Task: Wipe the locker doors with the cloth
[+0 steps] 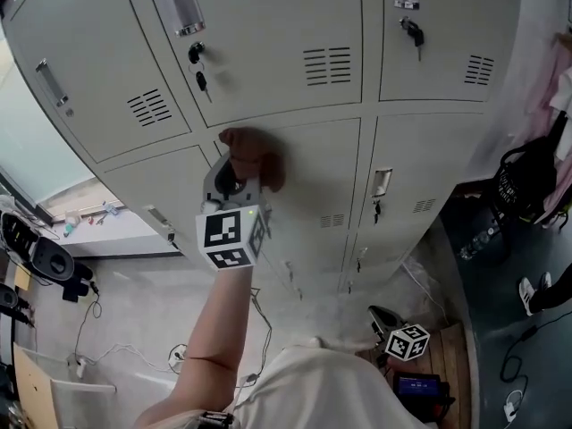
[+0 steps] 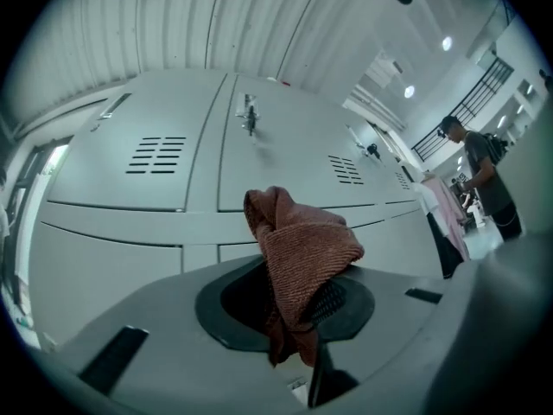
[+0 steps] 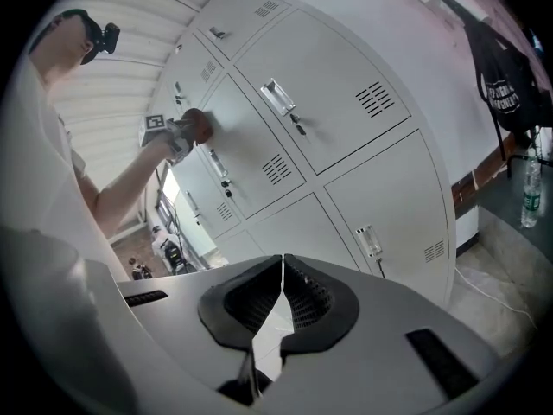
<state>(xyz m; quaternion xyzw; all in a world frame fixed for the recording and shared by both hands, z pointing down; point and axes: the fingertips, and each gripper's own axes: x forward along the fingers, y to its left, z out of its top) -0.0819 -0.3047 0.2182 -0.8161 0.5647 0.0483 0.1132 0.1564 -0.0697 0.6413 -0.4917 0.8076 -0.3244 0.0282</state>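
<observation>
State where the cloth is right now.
Centre-left in the head view, the brown cloth sits in the left gripper's jaws, at a middle-row locker door's upper left corner.

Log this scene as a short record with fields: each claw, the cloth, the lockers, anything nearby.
left claw: shut on the cloth, held up at a middle-row locker door
cloth: reddish-brown, bunched; looks pressed to the door near its top edge
right claw: shut, nothing between its jaws, held low and away from the lockers
upper door: closed, keys hanging from its lock
nearby: black bag hanging to the right of the lockers
</observation>
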